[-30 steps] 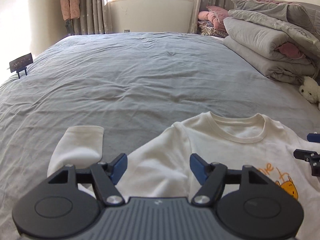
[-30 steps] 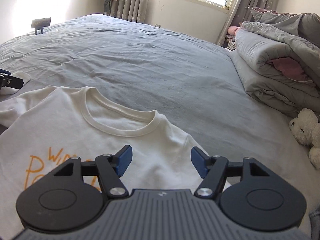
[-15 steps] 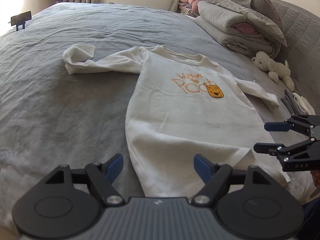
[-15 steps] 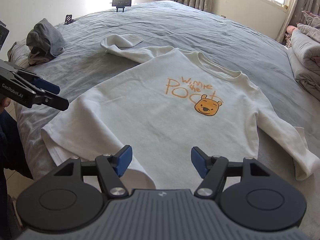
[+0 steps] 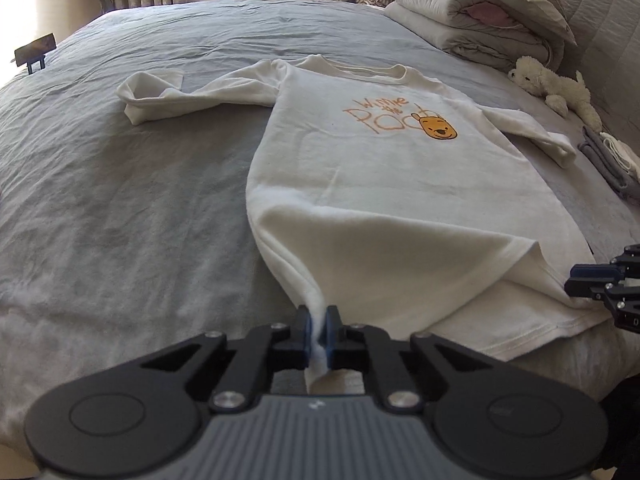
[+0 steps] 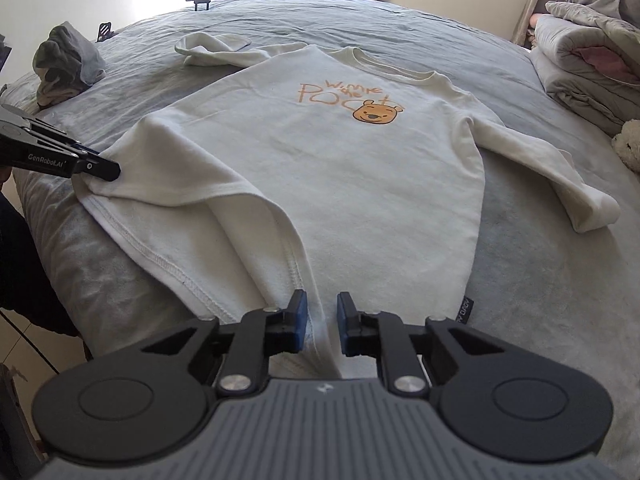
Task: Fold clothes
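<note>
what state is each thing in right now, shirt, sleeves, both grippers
white shirt: face up on bed, hem lifted
left sleeve: stretched out, cuff doubled back
right sleeve: lying out straight
left gripper: shut on hem corner
right gripper: closing, hem fabric between jaws

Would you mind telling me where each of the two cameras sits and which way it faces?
Left wrist: on the left claw, looking down its fingers across the bed; the claw pinches the white sweatshirt hem; the right claw shows at the right edge.
Right wrist: on the right claw, closing around the hem's other corner; the left claw shows at left.
Shared: sweatshirt, bed, folded duvet, plush toy.
</note>
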A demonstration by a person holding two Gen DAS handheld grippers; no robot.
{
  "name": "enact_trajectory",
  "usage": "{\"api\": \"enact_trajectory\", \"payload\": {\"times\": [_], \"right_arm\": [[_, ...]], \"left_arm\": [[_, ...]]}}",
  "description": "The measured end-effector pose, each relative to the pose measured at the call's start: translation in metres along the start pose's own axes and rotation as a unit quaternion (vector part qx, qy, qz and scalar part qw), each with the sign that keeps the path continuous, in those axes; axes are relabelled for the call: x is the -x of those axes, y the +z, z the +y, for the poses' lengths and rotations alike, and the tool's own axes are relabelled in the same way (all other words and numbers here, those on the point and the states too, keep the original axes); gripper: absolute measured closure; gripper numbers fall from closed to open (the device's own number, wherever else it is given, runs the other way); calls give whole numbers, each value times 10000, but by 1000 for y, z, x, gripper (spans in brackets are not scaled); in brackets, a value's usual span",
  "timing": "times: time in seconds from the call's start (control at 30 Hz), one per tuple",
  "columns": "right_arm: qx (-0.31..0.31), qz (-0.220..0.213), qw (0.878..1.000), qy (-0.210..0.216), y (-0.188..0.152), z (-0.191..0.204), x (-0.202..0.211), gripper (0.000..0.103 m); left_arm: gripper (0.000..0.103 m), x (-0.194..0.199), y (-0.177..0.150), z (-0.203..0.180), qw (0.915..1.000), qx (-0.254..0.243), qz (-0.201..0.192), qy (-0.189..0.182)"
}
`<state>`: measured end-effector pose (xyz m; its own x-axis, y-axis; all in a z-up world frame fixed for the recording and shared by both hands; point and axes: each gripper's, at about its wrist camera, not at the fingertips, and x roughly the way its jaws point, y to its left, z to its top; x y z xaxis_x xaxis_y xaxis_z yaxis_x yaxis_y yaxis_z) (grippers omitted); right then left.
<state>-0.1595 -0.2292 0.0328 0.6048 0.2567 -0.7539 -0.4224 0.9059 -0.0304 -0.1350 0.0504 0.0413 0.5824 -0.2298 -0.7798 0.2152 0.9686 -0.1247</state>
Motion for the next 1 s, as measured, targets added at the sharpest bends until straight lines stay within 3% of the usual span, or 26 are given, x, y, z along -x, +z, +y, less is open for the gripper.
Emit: {"api": "enact_trajectory", "payload": {"times": [0.07,0.2,0.23,0.27,0.47,0.57,0.63,0.67,0.7,0.77,0.83,0.9,0.93,0.97,1.0], "right_arm": [[-61,-42,9999,84,-1,0,2,68],[131,-75,9997,208,-4,8,3,65],[209,-81,9994,251,-4,10,4,76],[286,-87,9991,296,-5,12,5,102],[621,-388,9954,622,-10,20,32,101],[861,49,9949,529,-18,22,18,100],[845,168,9946,570,-20,19,14,97],[799,115,9945,668,-19,18,17,89],[704,-10,9945,776,-17,16,21,89],[500,-276,9934,992,-12,12,29,89],[295,-542,9908,1207,-8,8,37,89],[277,-566,9921,1080,-4,12,31,89],[385,-540,9929,988,-4,17,27,89],[478,-526,9931,930,-3,23,22,89],[537,-503,9932,898,-3,27,17,89]], "left_arm": [[97,6,1,10,9995,244,-26,-212],[97,18,2,35,9942,839,-39,-677],[97,20,2,42,9923,970,-39,-763],[97,21,1,47,9910,1063,-40,-807],[97,23,-1,65,9876,1201,56,-1007],[95,18,-1,69,9884,1188,233,-912],[87,20,-1,71,9896,1169,222,-809],[73,23,-1,71,9894,1164,146,-851],[54,26,0,70,9891,1153,84,-916],[39,28,0,64,9895,1043,10,-1001],[35,26,-1,55,9912,893,1,-978],[40,19,-4,47,9945,726,67,-751],[52,14,-6,44,9960,659,100,-591],[92,9,-8,41,9970,571,165,-493],[98,7,-9,42,9971,567,176,-484]]}}
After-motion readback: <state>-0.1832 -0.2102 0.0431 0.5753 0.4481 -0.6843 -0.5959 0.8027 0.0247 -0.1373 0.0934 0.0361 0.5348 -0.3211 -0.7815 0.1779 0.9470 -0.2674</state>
